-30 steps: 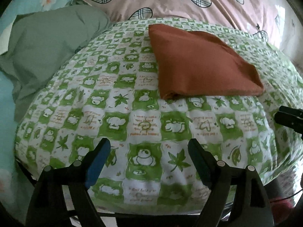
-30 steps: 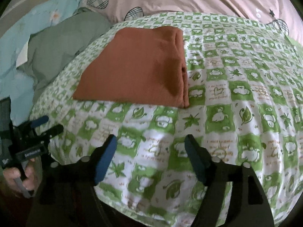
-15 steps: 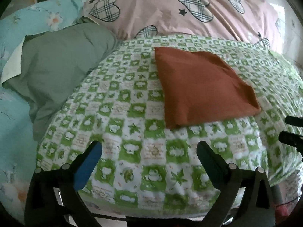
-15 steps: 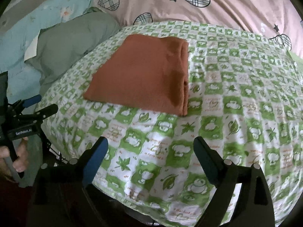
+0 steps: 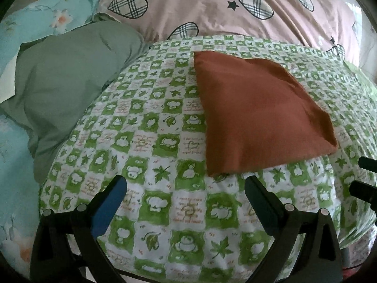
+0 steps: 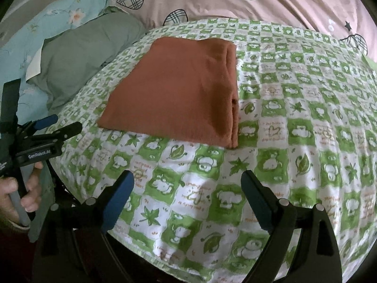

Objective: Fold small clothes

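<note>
I had the left gripper (image 5: 183, 186) spread wide with nothing between its fingers, hanging above the near edge of the green-checked sheet (image 5: 165, 141); the right gripper (image 6: 186, 184) was wide too, empty, over the same sheet. The rust cloth (image 5: 254, 122) lay folded flat into a neat wedge on the sheet, beyond both sets of fingertips and touched by neither; from my right camera its stacked folded edges (image 6: 232, 94) ran down its right side. A grey-green pillow (image 5: 68, 80) sat to the left of the sheet, pressed against it; a pink quilt with plaid hearts (image 5: 223, 7) rose behind; a pale blue floral cover (image 5: 35, 23) lay at far left. In the right view I could see my left hand (image 6: 21, 188) gripping its handle at the lower left edge, beside the sheet's corner.
</note>
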Tool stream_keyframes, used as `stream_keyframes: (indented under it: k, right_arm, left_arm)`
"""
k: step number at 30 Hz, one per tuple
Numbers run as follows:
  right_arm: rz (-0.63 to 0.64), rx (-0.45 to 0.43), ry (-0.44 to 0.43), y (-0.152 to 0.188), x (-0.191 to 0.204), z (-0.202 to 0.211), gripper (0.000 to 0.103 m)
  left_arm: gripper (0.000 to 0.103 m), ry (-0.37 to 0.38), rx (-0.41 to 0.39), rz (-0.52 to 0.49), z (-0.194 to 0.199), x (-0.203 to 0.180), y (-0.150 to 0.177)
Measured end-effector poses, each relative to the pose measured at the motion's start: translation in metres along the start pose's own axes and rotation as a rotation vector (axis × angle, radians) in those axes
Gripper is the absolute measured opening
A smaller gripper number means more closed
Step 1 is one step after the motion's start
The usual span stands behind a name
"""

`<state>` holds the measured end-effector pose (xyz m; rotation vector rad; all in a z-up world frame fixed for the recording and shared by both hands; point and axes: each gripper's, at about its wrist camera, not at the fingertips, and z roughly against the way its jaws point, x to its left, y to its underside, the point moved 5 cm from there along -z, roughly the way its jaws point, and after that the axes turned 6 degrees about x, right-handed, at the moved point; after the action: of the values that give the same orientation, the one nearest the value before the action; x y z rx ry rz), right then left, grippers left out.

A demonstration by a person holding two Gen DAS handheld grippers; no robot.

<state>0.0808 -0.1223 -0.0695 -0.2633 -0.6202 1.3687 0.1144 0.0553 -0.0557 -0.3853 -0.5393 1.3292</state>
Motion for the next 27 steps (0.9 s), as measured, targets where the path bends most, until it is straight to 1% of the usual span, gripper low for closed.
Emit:
stream_keyframes:
  k: [13,27]
  right_arm:
    - [0.028,0.005,-0.008,-0.028,0.005,-0.012,0.093]
    - [0.011,0.005,-0.008,-0.055,0.002,-0.021,0.093]
  left_arm:
    - [0.101,0.003,0.006,-0.013,-0.007,-0.008,-0.015]
    - [0.101,0.016,0.015,-0.016,-0.009,-0.012,-0.026]
